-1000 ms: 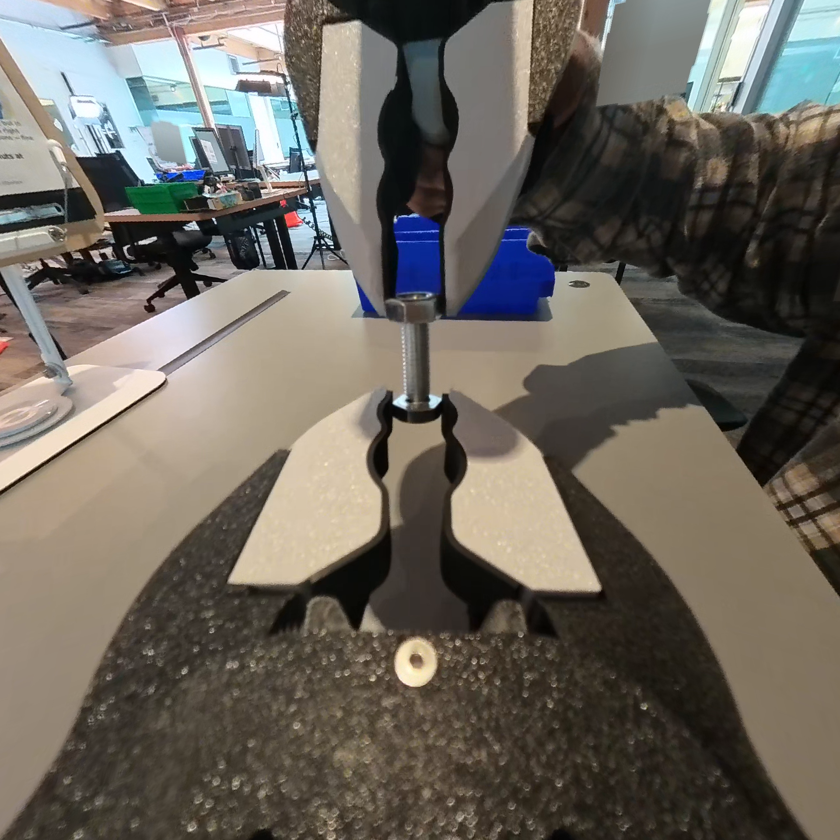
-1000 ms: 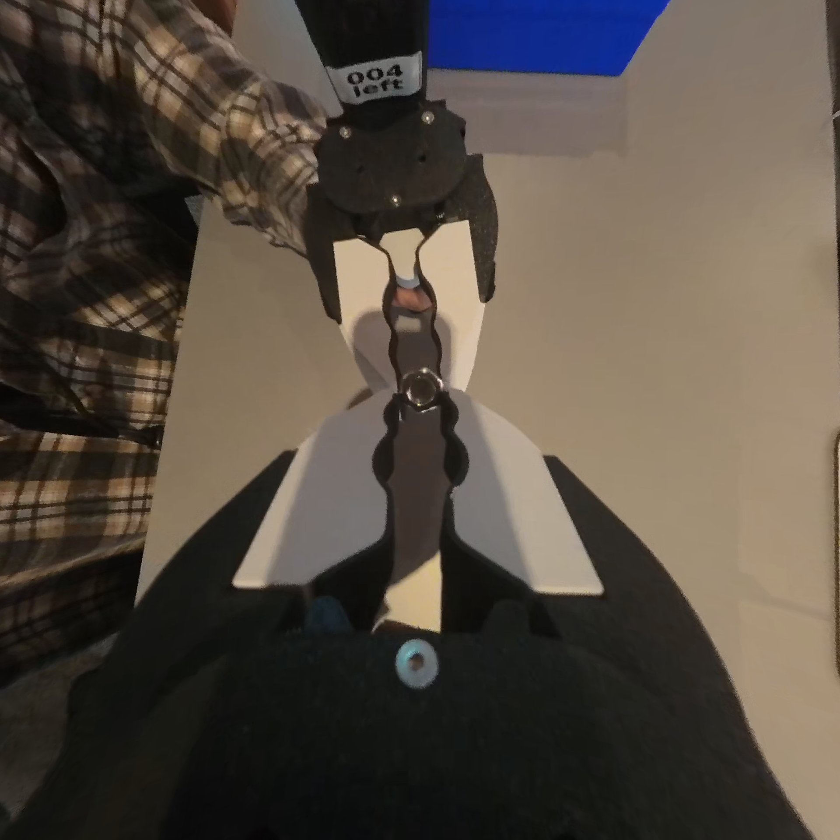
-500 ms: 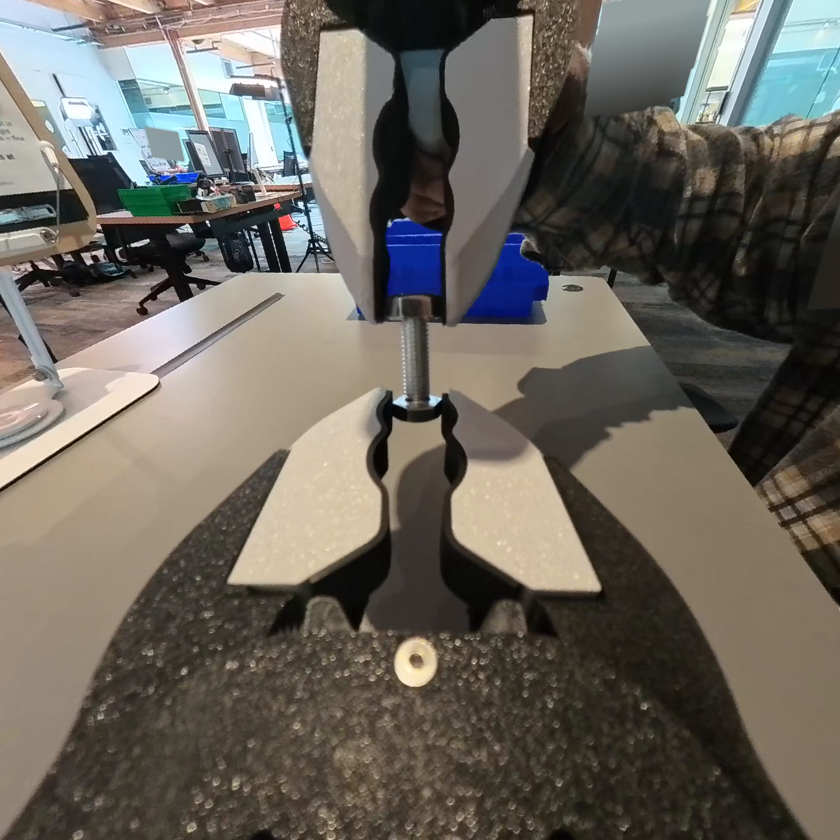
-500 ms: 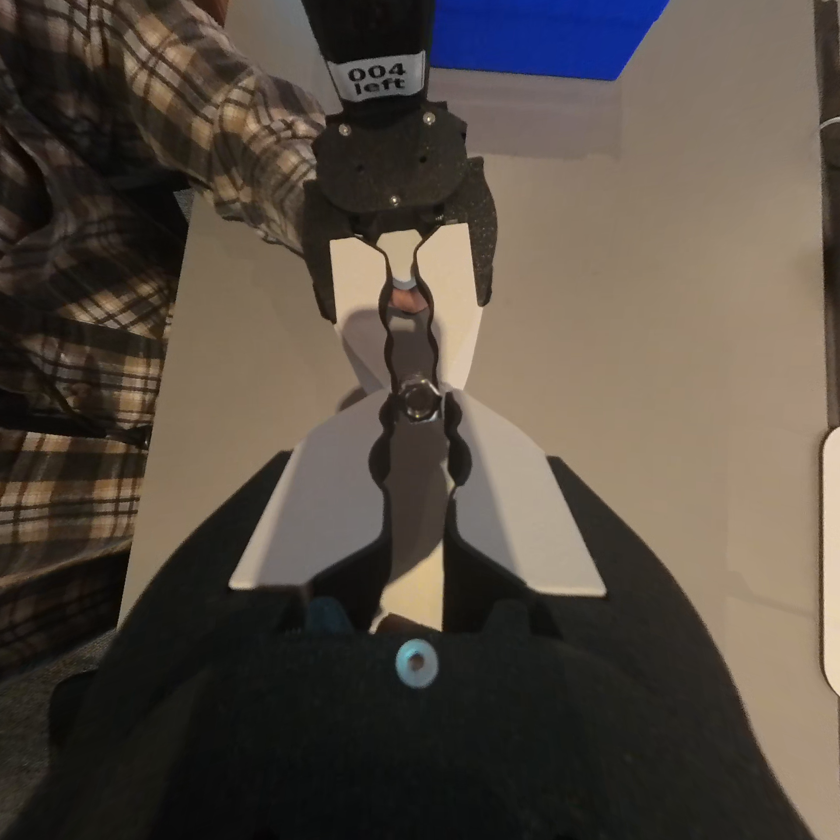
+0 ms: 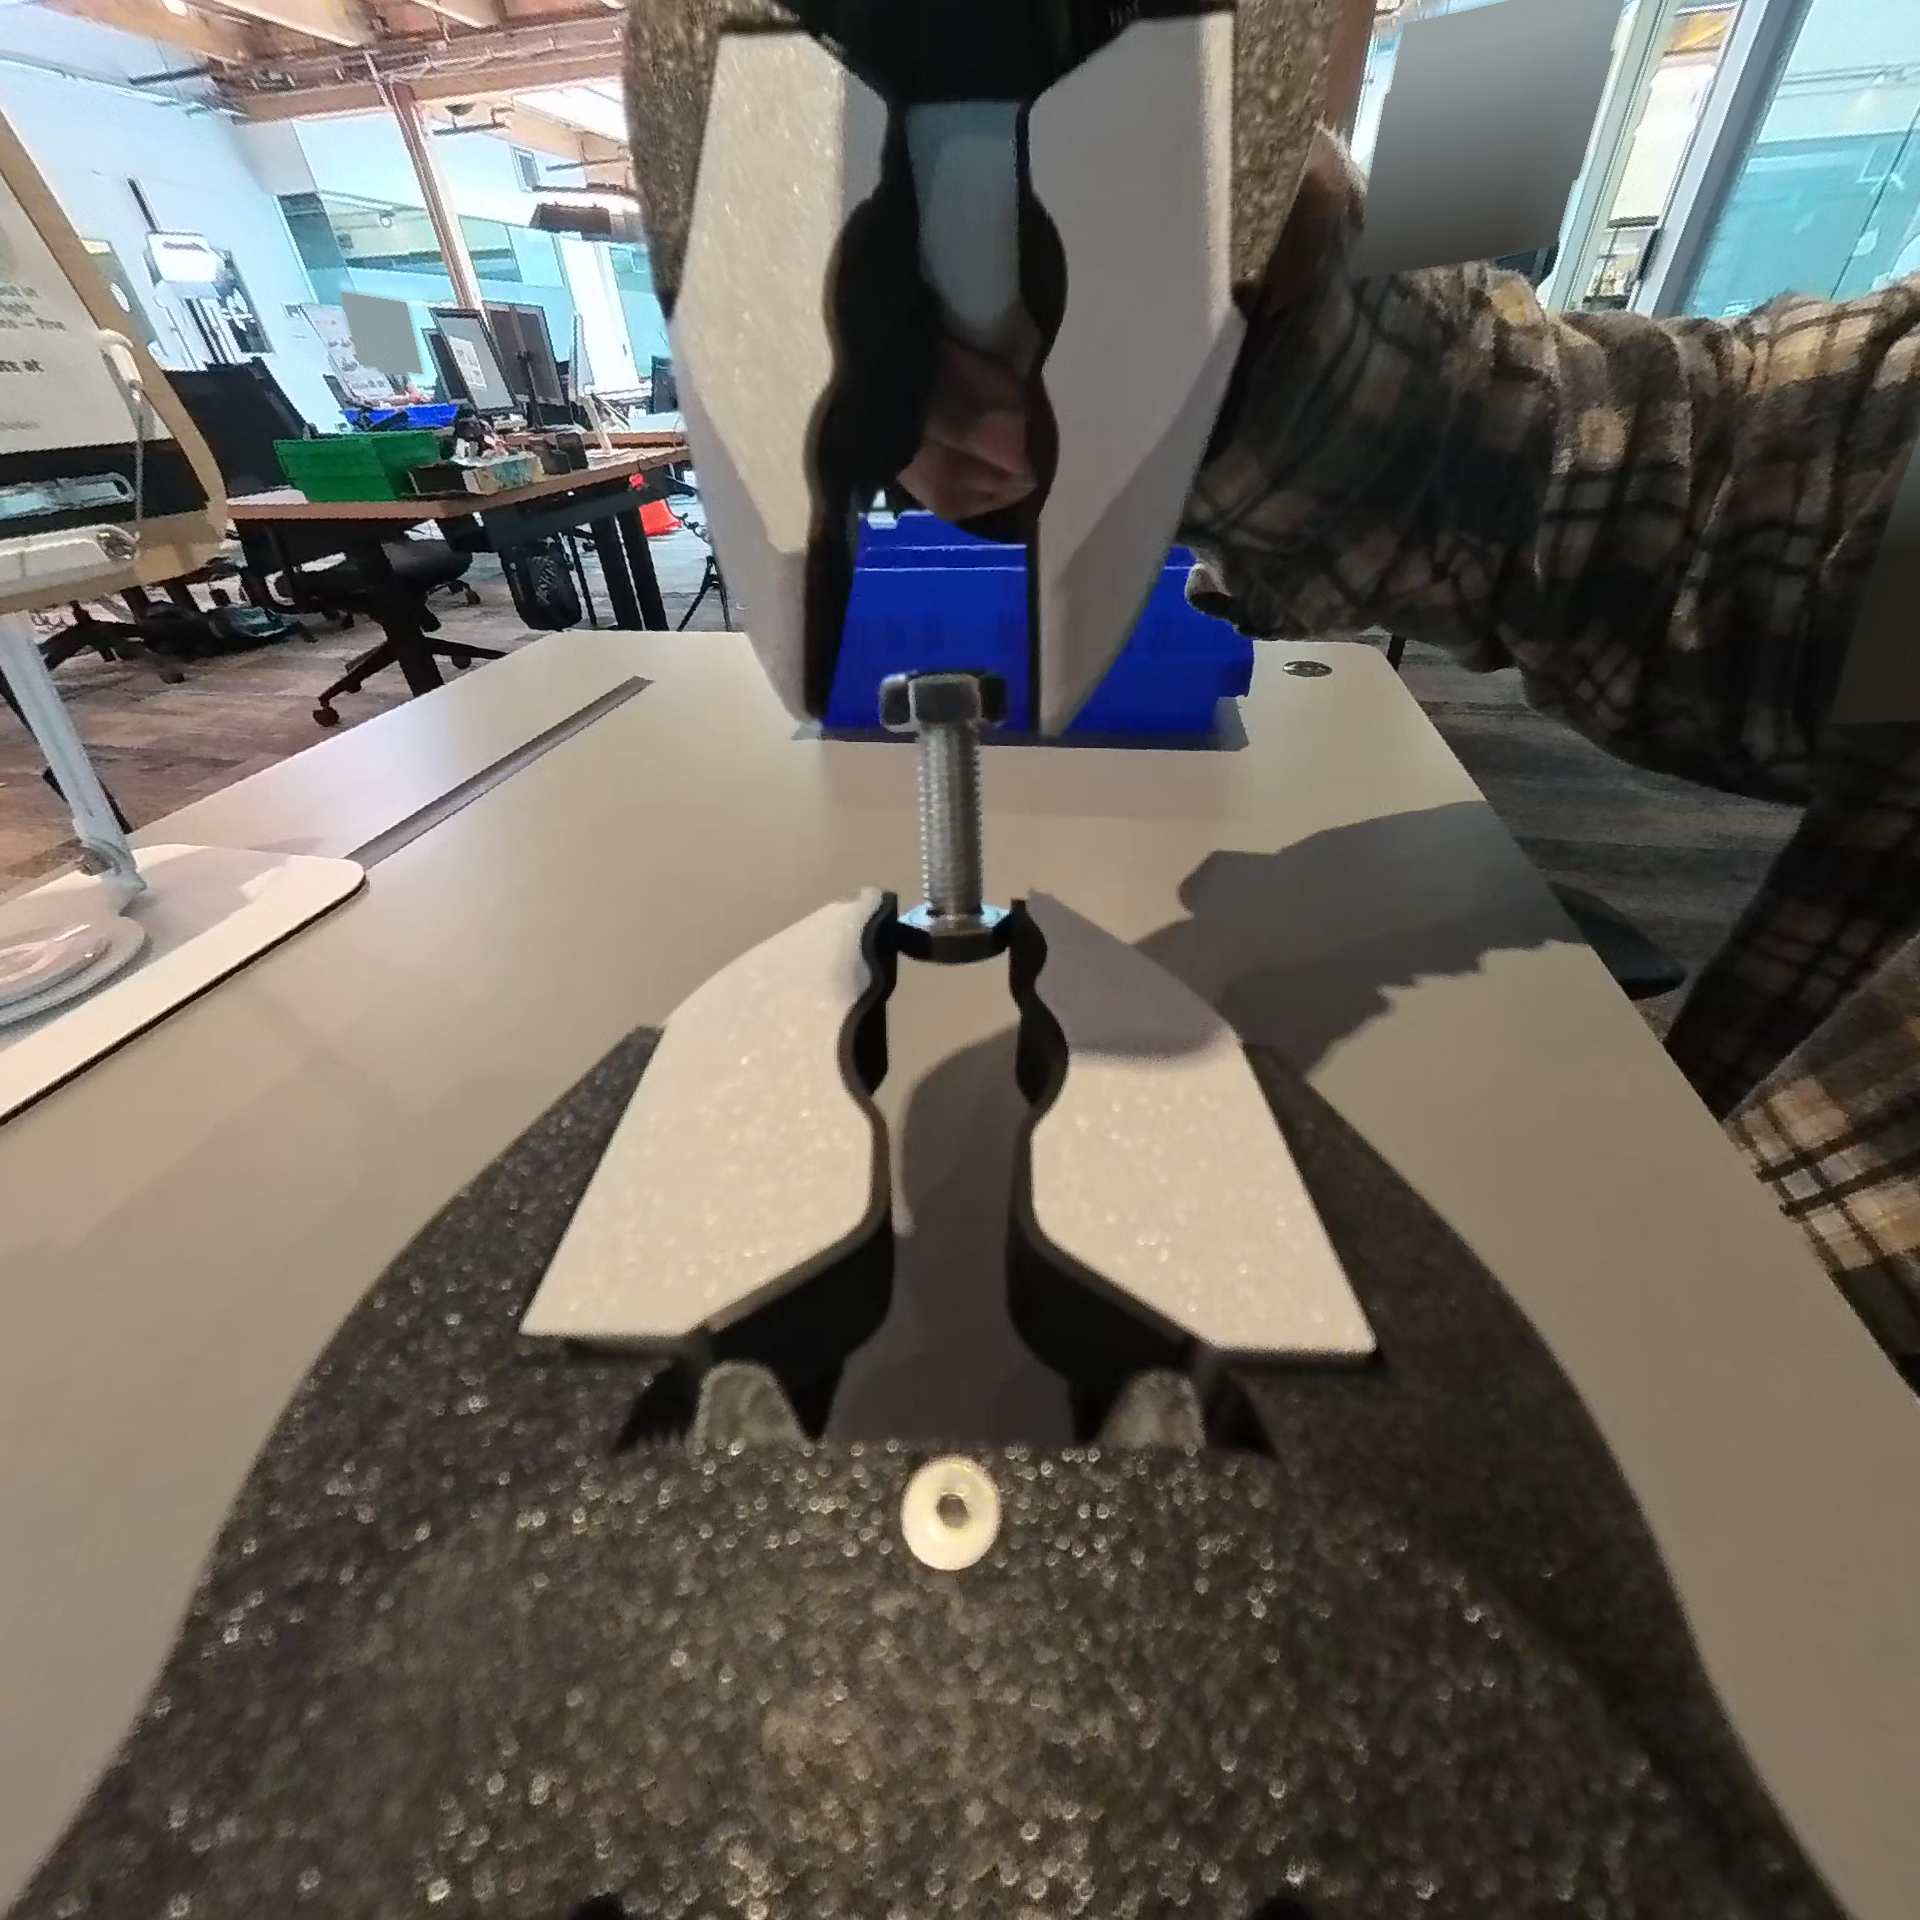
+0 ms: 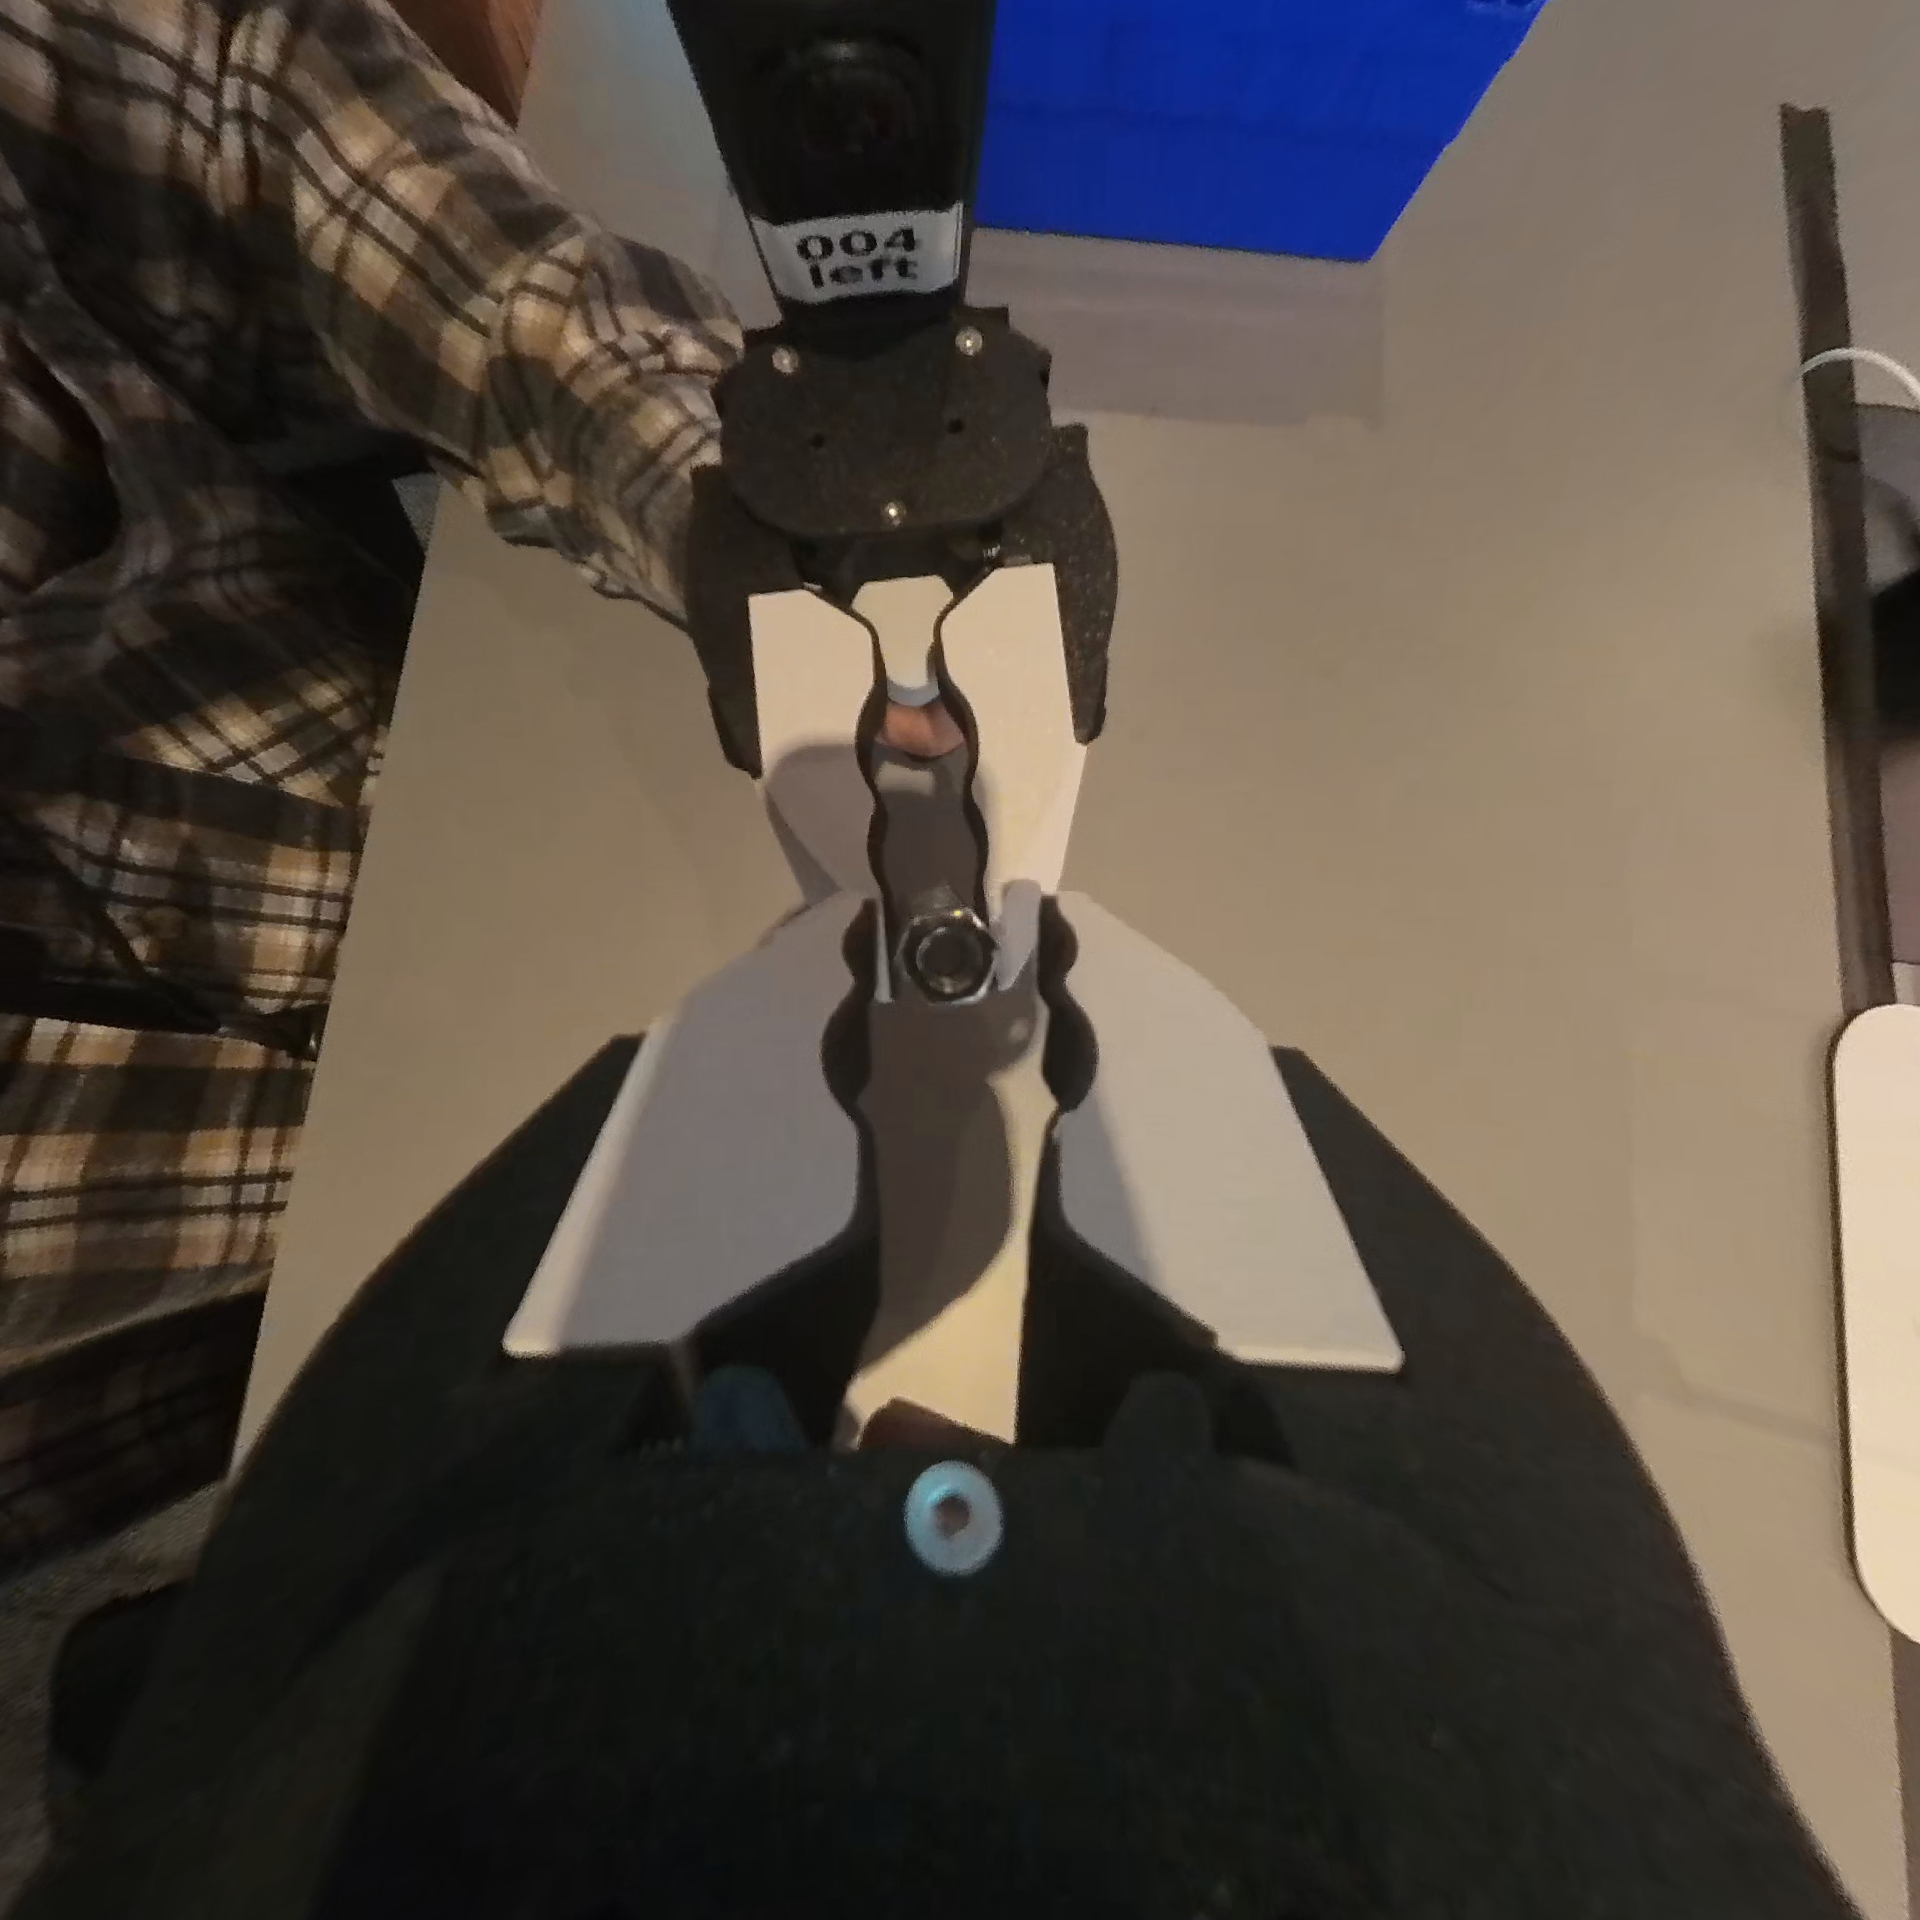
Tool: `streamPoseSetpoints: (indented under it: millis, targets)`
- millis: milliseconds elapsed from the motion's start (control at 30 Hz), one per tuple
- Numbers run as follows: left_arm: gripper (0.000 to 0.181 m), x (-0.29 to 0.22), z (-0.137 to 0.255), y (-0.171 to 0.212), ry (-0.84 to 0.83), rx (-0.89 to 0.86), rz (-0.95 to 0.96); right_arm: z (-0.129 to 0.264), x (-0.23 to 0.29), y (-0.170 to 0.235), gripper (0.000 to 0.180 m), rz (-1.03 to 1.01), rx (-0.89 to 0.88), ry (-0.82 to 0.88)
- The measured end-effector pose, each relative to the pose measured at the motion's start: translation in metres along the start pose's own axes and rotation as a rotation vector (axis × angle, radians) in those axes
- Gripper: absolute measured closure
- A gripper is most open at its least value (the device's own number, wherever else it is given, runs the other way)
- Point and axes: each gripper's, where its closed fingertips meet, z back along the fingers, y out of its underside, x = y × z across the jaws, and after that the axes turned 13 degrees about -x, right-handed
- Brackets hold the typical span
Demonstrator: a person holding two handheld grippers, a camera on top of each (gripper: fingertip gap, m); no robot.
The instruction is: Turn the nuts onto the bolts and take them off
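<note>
Shiny silver threaded steel bolt (image 5: 951, 821), bright blue plastic bin (image 5: 1164, 665), pale beige flat desk (image 5: 582, 935), brown-and-cream plaid fabric sleeve (image 5: 1621, 499), speckled black foam-clad left tool (image 5: 951, 940) with white fingers (image 5: 748, 1122)

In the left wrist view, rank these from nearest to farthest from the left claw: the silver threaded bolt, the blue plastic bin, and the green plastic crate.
1. Silver threaded bolt: upright, its lower end gripped in the left claw.
2. Blue plastic bin: straight ahead, at the far edge of the grey table.
3. Green plastic crate: far left background, on a wooden desk.
</note>
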Motion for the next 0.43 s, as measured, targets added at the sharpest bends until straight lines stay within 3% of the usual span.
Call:
streamPoseSetpoints:
  millis: [133, 333, 433]
  targets:
    - [0.161, 0.001, 0.001, -0.004, -0.004, -0.022, 0.005, 0.008, -0.001, -0.013, 0.138, -0.013, -0.102, 0.034]
    - [0.161, 0.004, 0.006, -0.02, -0.004, -0.109, 0.026, 0.047, -0.005, -0.041, 0.111, -0.2, -0.735, 0.076]
    - [0.161, 0.002, 0.007, -0.025, 0.008, -0.143, 0.038, 0.049, -0.015, -0.032, 0.104, -0.234, -0.91, 0.133]
